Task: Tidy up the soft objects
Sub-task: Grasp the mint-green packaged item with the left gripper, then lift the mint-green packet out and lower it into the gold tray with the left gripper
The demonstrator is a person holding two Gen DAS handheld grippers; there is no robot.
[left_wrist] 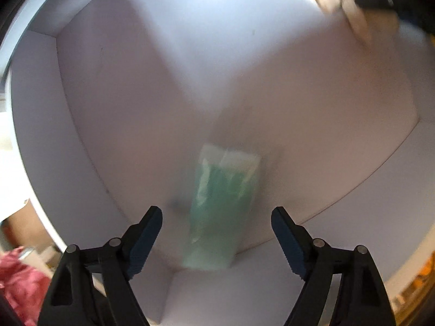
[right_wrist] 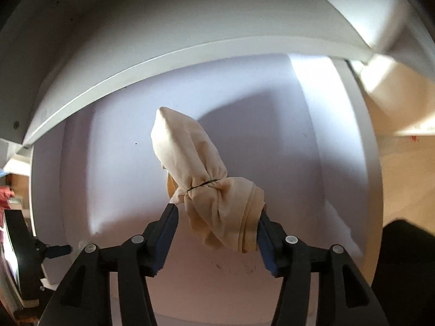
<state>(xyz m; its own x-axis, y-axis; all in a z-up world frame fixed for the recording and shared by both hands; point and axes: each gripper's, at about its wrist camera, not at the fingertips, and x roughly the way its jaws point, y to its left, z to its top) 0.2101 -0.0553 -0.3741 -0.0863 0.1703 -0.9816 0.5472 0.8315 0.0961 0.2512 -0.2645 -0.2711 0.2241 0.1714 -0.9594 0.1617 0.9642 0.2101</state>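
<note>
Both grippers point down into a white drawer (left_wrist: 81,125) with plain white walls and floor. In the left wrist view, a green packet in clear plastic wrap (left_wrist: 221,209) is inside the drawer, standing or leaning near the wall at the lower edge of the floor; the picture is blurred, so I cannot tell whether it already rests there. The left gripper (left_wrist: 217,224) is wide open, its two black fingers well apart on both sides of the packet, and the pads do not touch it. At the top right corner of this view a blurred part of the cream cloth appears. In the right wrist view, a cream cloth bundle (right_wrist: 201,174), tied in its middle with a thin dark band (right_wrist: 204,183), is above the drawer floor (right_wrist: 122,163). The right gripper (right_wrist: 217,222) is partly open: the lower end of the bundle touches the right finger, while the left finger stands just beside the cloth, so it has no firm hold on it. A pink cloth (left_wrist: 19,279) lies outside the drawer at the left.
</note>
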